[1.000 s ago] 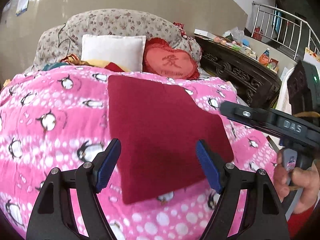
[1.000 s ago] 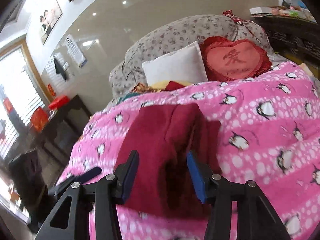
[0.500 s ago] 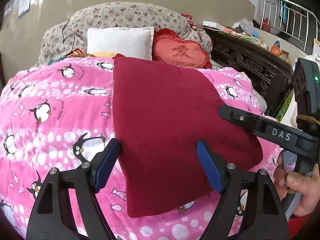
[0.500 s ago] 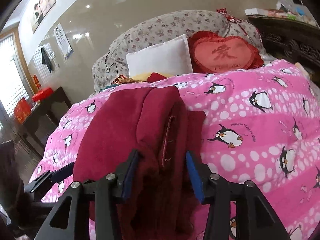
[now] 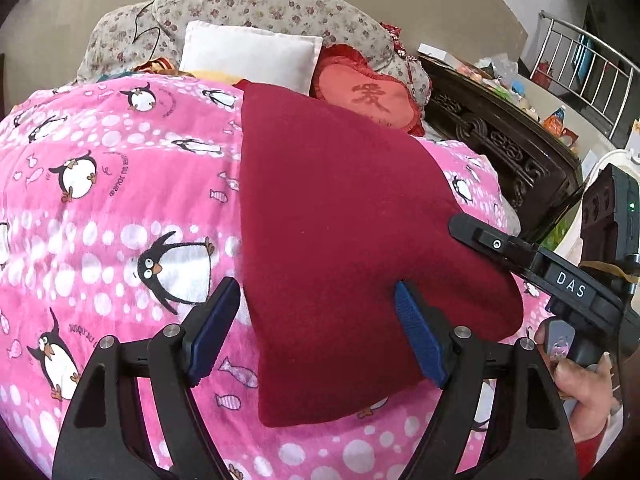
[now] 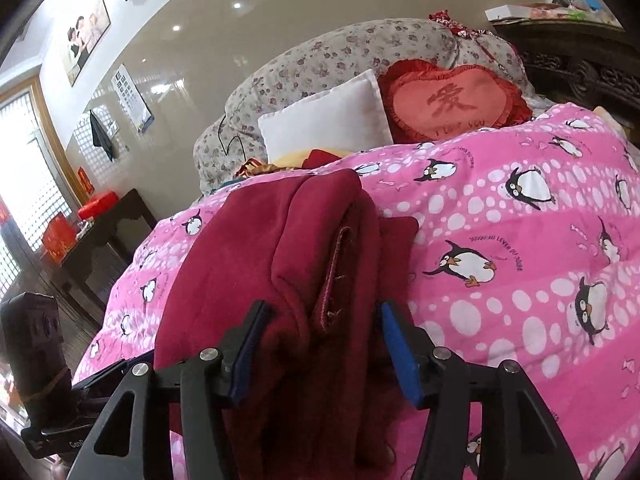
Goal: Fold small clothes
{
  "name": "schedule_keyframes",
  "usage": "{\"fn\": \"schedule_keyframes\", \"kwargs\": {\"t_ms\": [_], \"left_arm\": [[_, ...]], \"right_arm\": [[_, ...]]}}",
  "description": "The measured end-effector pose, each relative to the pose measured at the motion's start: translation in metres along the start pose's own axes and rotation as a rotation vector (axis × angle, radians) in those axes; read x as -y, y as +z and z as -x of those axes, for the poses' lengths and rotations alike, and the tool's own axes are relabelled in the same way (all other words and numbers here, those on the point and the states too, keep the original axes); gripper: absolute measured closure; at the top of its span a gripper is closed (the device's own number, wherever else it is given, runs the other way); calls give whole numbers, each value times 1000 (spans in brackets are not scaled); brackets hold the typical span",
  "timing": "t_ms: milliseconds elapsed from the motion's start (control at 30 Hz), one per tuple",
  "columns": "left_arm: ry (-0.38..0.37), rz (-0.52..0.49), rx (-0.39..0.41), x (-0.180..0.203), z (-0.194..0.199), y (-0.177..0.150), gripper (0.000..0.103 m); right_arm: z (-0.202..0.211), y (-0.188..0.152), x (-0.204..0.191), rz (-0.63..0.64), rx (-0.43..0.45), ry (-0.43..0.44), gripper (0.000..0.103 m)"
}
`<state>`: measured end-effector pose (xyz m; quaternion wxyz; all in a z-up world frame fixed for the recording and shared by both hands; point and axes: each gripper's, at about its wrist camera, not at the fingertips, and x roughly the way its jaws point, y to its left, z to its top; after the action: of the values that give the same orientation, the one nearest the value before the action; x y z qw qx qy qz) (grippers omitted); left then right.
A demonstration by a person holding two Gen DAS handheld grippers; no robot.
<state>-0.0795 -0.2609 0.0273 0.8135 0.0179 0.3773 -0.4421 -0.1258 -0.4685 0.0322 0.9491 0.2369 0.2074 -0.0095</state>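
Ahead of both hand-held grippers stretches the bed under its pink penguin blanket (image 5: 120, 208), and on it lies the dark red garment (image 5: 340, 220), already doubled into a thick, roughly rectangular bundle. Beyond that, at the head of the bed, stand a floral cushion (image 5: 256, 4), a white pillow (image 5: 248, 54) and a red heart pillow (image 5: 372, 94).

From the right wrist view we see the bundle's layered edge with a hem (image 6: 340, 276) running straight toward us. The right hand-held gripper (image 6: 326, 354) has this end of the garment between its blue pads (image 6: 400, 356). The jaws stand partly apart, and we cannot tell whether they press the cloth or merely straddle it.

The left hand-held gripper (image 5: 316, 336) is wide open and holds nothing. Its right pad (image 5: 418, 336) lies over the near part of the garment, its left pad over the blanket, just beside the garment's left edge.

We judge that folding of this piece is nearly done, and the step in hand is tidying or shifting the bundle. Next we would want the right side to take a firm pinch through all the layers, and the left to close on the near edge, so that the layers do not slip apart when moved.
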Motion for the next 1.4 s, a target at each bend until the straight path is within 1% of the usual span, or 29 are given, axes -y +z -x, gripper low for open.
{"fn": "schedule_keyframes", "kwargs": {"t_ms": [100,167,233,300,467,500,533,600,667,733,800,867,900,933,967,1000,1067,1100,1133,1167,1200,1233,1267,1300,1333,1400], "left_arm": [[-6,-3,29,0,7,2,24],[-33,3,78,-2,18,5,24],[-44,28,120,-7,27,8,22],[-52,61,126,-14,27,11,20],[-76,153,62,-31,13,14,20],[-84,166,59,-32,13,14,20],[-94,183,59,-33,13,16,20],[-117,214,60,-35,12,23,20],[-138,241,36,-36,7,31,19],[-149,257,-21,-37,-4,36,19],[-155,264,-46,-37,-12,38,19],[-157,259,-96,-37,-25,41,17],[-167,270,-114,-39,-31,41,14],[-180,293,-116,-41,-35,42,10],[-193,304,-105,-41,-35,42,7],[-197,293,-105,-38,-36,43,3],[-165,228,-107,-28,-37,44,3],[-164,191,-98,-23,-36,43,6],[-179,153,-91,-16,-34,42,15],[-159,140,-82,-14,-30,41,18],[-150,131,-72,-12,-24,41,24],[-153,123,-66,-12,-18,41,32],[-165,117,-62,-12,-8,42,35],[-176,116,-60,-13,3,42,35],[-179,112,-41,-14,19,40,35],[-161,88,-12,-15,49,33,35]], "right_arm": [[1,0,1,-5,4,21,45],[0,0,2,-7,4,30,43],[0,0,2,-15,5,36,41],[-1,0,4,-25,8,42,39],[0,1,5,-30,14,44,39],[1,2,5,-38,19,48,35],[2,4,6,-52,24,48,28],[2,7,11,-94,22,47,21],[-2,11,19,-160,1,74,19],[-8,15,32,-234,-1,123,14],[-19,16,40,-280,-11,157,11],[-38,16,46,-309,-74,176,9],[-43,16,47,-315,-71,191,9],[-44,17,45,-305,-59,190,9],[-47,19,42,-287,-71,185,7],[-48,20,38,-267,-80,188,7],[-54,21,28,-201,-110,190,10],[-56,22,21,-161,-126,159,22],[-54,23,15,-135,-119,141,28],[-51,23,12,-122,-105,124,32],[-45,23,6,-106,-89,106,39],[-36,23,-1,-89,-72,94,43],[-27,24,-8,-72,-54,95,44],[-18,25,-16,-53,-41,105,44],[-7,24,-27,-33,-37,121,45],[11,17,-47,-4,-40,139,45]]}}
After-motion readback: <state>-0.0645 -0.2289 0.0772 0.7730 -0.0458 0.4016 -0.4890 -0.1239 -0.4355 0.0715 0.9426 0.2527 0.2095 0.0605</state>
